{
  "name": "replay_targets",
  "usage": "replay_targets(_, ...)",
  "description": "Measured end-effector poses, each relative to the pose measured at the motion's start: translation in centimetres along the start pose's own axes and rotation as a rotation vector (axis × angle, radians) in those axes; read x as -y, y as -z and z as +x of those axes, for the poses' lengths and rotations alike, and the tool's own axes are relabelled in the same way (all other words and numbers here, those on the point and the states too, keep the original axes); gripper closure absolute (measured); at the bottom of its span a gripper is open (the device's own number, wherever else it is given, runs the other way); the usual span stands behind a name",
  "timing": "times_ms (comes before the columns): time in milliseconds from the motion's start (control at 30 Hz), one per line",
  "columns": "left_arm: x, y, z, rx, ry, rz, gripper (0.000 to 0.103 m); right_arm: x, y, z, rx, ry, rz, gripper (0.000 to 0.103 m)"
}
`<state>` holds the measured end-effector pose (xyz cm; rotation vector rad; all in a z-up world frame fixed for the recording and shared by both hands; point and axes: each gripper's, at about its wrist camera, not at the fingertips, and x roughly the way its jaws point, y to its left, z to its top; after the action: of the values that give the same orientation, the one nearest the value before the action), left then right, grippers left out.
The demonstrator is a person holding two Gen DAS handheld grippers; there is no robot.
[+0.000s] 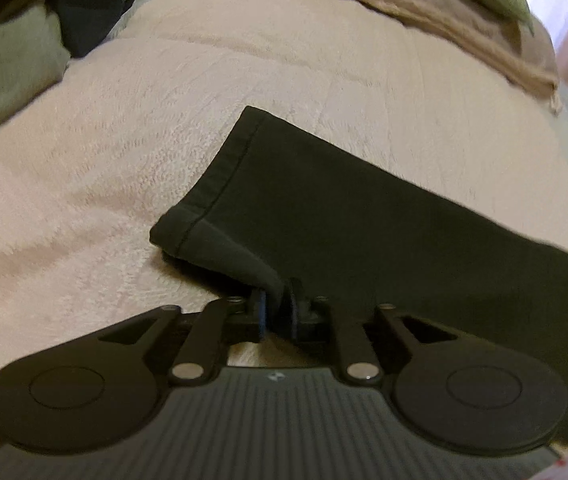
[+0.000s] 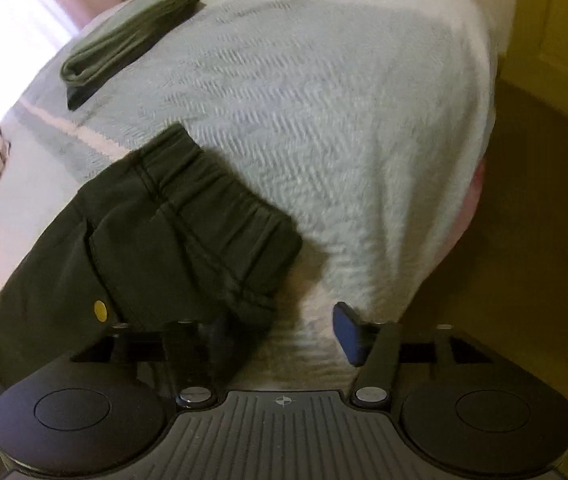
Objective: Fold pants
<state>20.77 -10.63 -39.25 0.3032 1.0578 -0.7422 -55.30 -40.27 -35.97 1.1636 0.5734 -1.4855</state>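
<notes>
Dark pants [image 1: 344, 216] lie on a pale bedspread [image 1: 123, 160], with the hemmed leg end pointing left in the left wrist view. My left gripper [image 1: 276, 314] is shut on the near edge of that leg, a fold of cloth pinched between its pads. In the right wrist view the gathered elastic waistband of the pants [image 2: 187, 220] lies just ahead and to the left, with a yellow snap [image 2: 100, 309] on a pocket flap. My right gripper [image 2: 284, 332] stands open at the waistband's corner; its left finger is hidden against the dark cloth, and its blue right pad [image 2: 346, 330] is over bare blanket.
A folded green garment [image 2: 123, 36] lies at the far left of the bed. Olive and dark clothes [image 1: 23, 48] are heaped at the left, a tan blanket [image 1: 444, 20] at the back right. The bed edge drops to a brownish floor [image 2: 524, 240] on the right.
</notes>
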Motion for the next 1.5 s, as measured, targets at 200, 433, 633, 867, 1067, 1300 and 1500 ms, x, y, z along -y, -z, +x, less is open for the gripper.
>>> replay_targets(200, 3.1, -1.8, -3.4, -0.027, -0.111, 0.121, 0.087, -4.8, -1.9, -4.6, 0.117, 0.065, -0.331, 0.048)
replay_targets(433, 14.1, -4.3, -3.5, 0.019, 0.033, 0.243, 0.086, -6.3, -6.6, -1.3, 0.118, -0.145, -0.387, 0.048)
replay_targets(633, 27.8, -5.6, 1.5, -0.058, 0.428, 0.408, 0.079, -5.1, -10.7, 4.9, -0.001, -0.289, -0.265, 0.048)
replay_targets(867, 38.8, -4.2, 7.1, -0.216, 0.646, 0.750, 0.073, -3.8, -10.7, 6.6, -0.064, -0.424, -0.276, 0.049)
replay_targets(1067, 39.7, -3.9, 8.0, -0.318, 0.782, 0.776, 0.099, -3.8, -10.3, 5.9, -0.028, -0.399, -0.343, 0.094)
replay_targets(1300, 37.8, -4.8, 7.6, -0.343, 0.810, 0.712, 0.086, -3.7, -10.6, 5.9, -0.055, -0.391, -0.320, 0.066)
replay_targets(1500, 39.2, -4.8, 8.4, -0.375, 0.811, 0.769, 0.078, -4.2, -9.6, 6.9, -0.106, -0.396, -0.343, 0.052)
